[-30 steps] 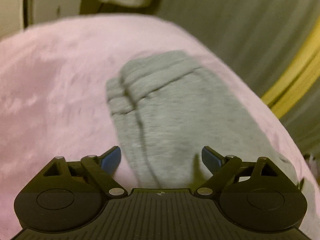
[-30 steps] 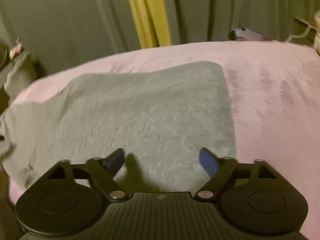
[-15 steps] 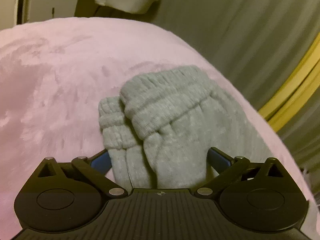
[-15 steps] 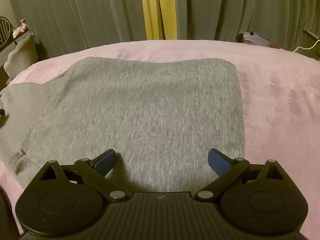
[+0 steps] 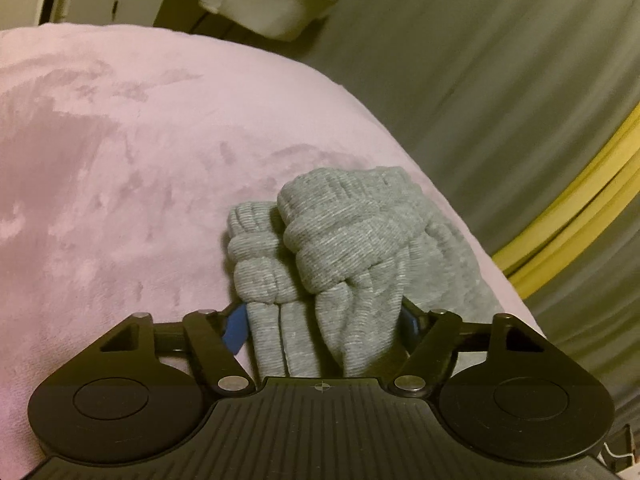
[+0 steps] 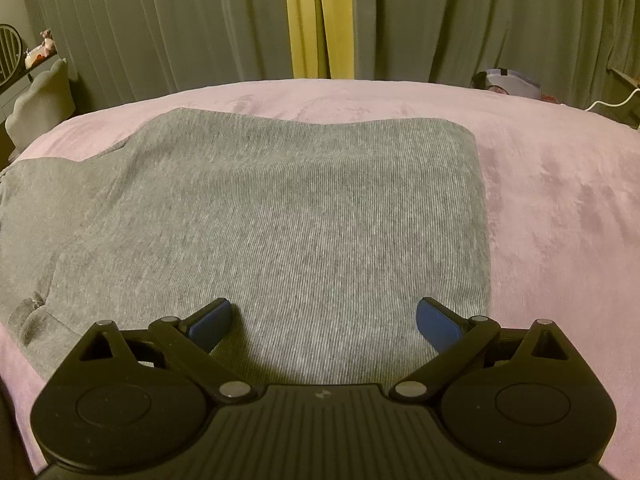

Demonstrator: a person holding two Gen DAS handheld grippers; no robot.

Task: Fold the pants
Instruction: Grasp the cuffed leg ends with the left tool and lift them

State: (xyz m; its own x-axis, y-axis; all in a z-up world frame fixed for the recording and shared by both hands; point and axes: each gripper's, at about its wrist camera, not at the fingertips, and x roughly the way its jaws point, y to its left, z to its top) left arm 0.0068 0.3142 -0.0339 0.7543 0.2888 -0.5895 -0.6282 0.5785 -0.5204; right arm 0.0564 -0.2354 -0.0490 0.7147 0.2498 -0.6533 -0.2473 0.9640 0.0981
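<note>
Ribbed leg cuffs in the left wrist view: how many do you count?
2. One ribbed grey knit cuff sits on the left, bunched; the other ribbed grey knit cuff lies beside it on the right, overlapping it. Both sit just ahead of the left tool.

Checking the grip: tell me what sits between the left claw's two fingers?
In the left wrist view, the bunched cuff end of the gray pants fills the left claw, lying on the pink blanket.
</note>
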